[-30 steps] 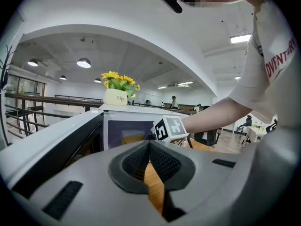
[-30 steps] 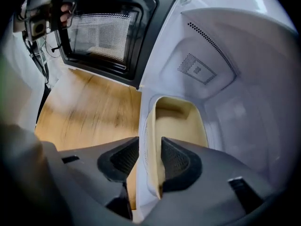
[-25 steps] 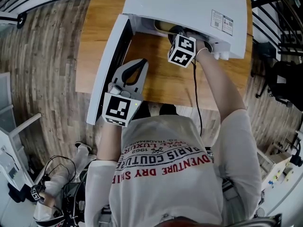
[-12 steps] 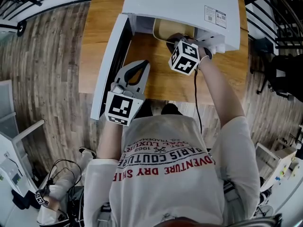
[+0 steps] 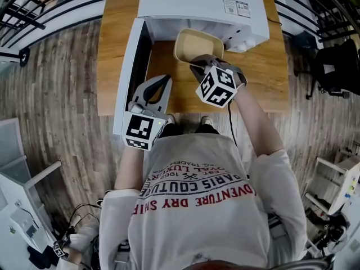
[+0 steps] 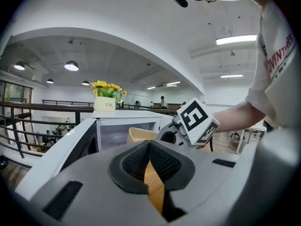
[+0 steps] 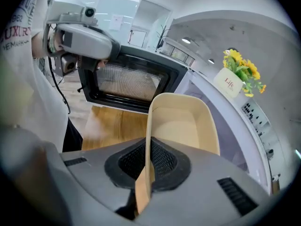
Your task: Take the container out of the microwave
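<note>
A beige, empty rectangular container (image 5: 198, 44) hangs just in front of the open white microwave (image 5: 197, 4), over the wooden table (image 5: 264, 75). My right gripper (image 5: 201, 66) is shut on its near rim; in the right gripper view that thin wall (image 7: 149, 140) stands pinched between the pads. My left gripper (image 5: 161, 80) hovers beside the open microwave door (image 5: 130, 72), to the container's left, its pads (image 6: 162, 161) closed together on nothing. From the left gripper view the container (image 6: 140, 135) shows partly behind the right gripper's marker cube (image 6: 195, 121).
The door (image 7: 131, 81) swings out to the left and stands wide open. A small white pot of yellow flowers (image 7: 237, 76) sits on top of the microwave. Wooden floor surrounds the table, with a black railing (image 5: 34, 4) at the upper left.
The right gripper has drawn the container out of the microwave cavity toward me and lifted it. The left gripper has drifted a little beside the door.
</note>
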{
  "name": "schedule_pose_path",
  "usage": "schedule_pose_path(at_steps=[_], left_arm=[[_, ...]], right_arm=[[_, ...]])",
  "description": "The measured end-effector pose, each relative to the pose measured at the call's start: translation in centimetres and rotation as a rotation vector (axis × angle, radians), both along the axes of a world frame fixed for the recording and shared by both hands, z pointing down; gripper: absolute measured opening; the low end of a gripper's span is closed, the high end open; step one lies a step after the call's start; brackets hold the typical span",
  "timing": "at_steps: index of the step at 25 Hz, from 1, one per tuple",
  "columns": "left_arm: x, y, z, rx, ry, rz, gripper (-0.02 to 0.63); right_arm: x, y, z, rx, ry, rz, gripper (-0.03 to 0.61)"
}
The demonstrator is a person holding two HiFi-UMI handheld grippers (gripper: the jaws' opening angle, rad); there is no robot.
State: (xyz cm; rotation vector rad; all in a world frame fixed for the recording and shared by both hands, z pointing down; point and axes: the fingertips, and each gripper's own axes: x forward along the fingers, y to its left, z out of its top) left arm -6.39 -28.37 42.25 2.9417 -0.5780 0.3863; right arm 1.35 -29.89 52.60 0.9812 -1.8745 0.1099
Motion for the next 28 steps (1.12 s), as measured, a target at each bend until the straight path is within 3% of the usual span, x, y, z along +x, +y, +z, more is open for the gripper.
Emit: schedule_pose_path(at_steps=[12,18,22,28], left_arm=[[-0.7,1.8,-2.6,0.063,0.037,0.008,0.017],[0.2,1.7,-4.4,0.105,0.056,-0.008,0.016],[1.1,2.0,-5.5,0.156,0.047,0.000,0.016],[2.2,2.1,-6.8,0.165,0.074,-0.009,0.017]], right_arm=[[0.5,5.7,-7.4,0.225,-0.210,0.262,0.031],[2.4,7.1,-11.8,0.407,-0.365,0.370,0.031],[3.7,7.2,-13.8,0.516,-0.447,0.402,0.031],[5.4,7.7,-15.1,0.587,-0.476,0.420,0.031]])
